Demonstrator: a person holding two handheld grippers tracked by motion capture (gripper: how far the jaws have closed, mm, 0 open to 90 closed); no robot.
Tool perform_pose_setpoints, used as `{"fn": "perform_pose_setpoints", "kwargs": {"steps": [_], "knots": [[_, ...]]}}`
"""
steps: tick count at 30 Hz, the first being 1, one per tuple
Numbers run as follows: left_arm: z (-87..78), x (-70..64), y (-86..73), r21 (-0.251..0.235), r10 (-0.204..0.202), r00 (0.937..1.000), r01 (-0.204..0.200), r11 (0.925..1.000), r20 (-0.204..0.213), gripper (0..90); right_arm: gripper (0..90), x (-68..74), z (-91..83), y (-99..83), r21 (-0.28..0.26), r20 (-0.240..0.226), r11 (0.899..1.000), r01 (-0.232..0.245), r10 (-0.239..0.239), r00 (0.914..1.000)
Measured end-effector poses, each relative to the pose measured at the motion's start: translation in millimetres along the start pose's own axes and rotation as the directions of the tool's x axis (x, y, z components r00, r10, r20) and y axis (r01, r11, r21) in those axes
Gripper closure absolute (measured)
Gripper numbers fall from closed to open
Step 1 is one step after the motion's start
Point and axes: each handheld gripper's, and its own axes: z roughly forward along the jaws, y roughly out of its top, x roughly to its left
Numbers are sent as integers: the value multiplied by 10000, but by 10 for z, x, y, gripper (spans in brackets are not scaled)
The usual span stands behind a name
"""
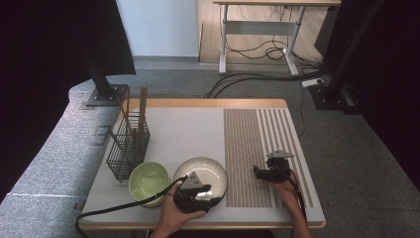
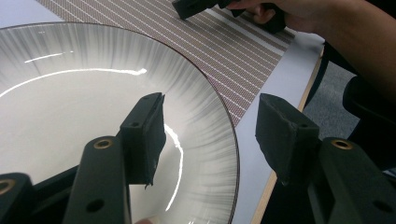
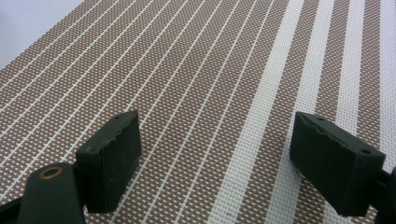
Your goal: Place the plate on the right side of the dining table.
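A white plate with grey rays (image 1: 202, 169) lies near the table's front edge, just left of a brown striped placemat (image 1: 247, 144). My left gripper (image 1: 210, 197) is open at the plate's near rim. In the left gripper view, one jaw hangs over the inside of the plate (image 2: 70, 93) and the other outside its rim, so the left gripper (image 2: 212, 121) straddles the rim without closing on it. My right gripper (image 1: 261, 171) rests low over the placemat (image 3: 187, 70), with the right gripper (image 3: 217, 135) open and nothing between its jaws.
A green bowl (image 1: 147, 181) sits touching the plate's left side. Behind it stands a black wire rack (image 1: 128, 144) holding wooden sticks. The other hand and its gripper (image 2: 201, 5) show beyond the plate. The table's front edge (image 2: 273, 186) is close by.
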Motion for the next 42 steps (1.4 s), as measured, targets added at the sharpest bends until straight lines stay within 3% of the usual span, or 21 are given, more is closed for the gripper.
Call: {"fn": "perform_pose_setpoints", "kwargs": {"steps": [42], "knots": [[140,40,-87,244,-9,9997,16,9997,-255,429,170,2,0,0,-6,13,10000,19,-19,10000]]}}
